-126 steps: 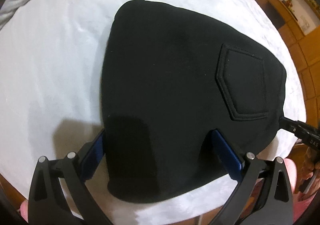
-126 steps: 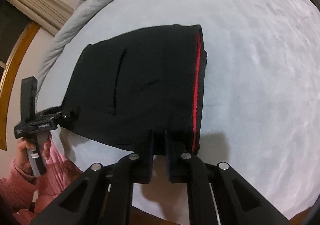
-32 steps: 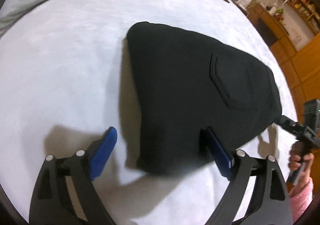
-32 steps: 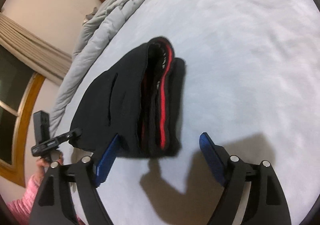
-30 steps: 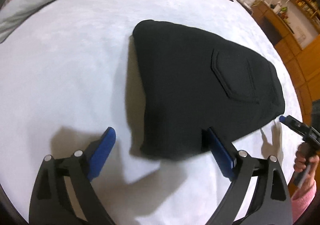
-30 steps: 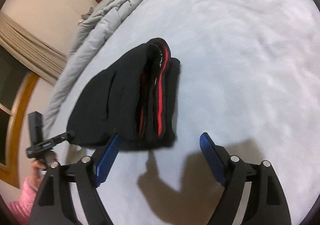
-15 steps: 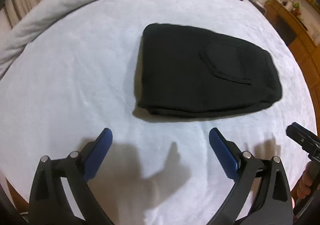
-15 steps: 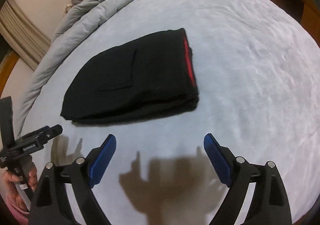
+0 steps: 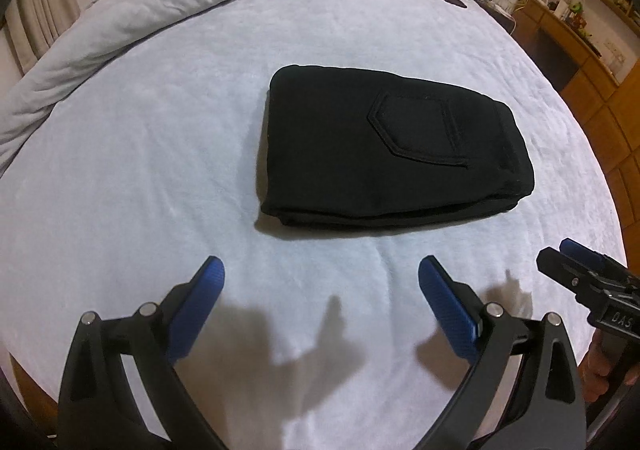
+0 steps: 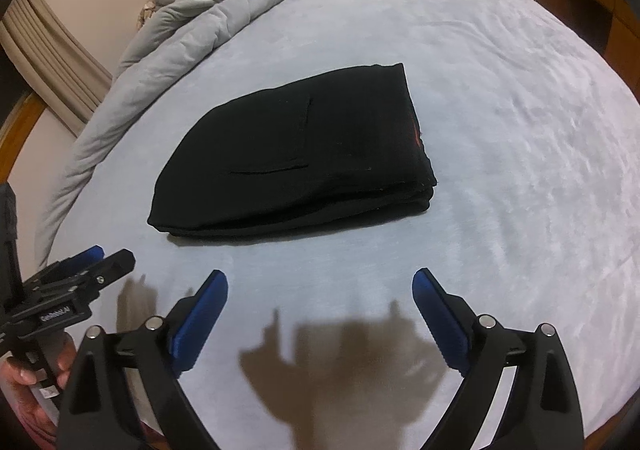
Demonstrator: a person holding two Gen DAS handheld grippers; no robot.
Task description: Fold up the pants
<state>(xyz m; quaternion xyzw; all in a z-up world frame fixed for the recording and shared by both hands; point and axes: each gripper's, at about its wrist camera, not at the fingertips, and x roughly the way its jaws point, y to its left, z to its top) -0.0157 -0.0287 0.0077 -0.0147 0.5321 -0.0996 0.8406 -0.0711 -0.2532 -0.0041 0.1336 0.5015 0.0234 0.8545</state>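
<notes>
Left gripper (image 9: pixel 320 270), right gripper (image 10: pixel 320 282): fingers wide apart, empty, clear of pants (image 9: pixel 384 154).

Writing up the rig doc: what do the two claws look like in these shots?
Both the left claw and right claw are black skeletal linkages with silver pivot pins and blue textured pads. White lettering marks each body. No cables or sleeves are visible now.

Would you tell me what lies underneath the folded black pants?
The folded black pants rest on the light blue bedsheet. Whatever lies directly beneath them is covered, so nothing else can be confirmed.
</notes>
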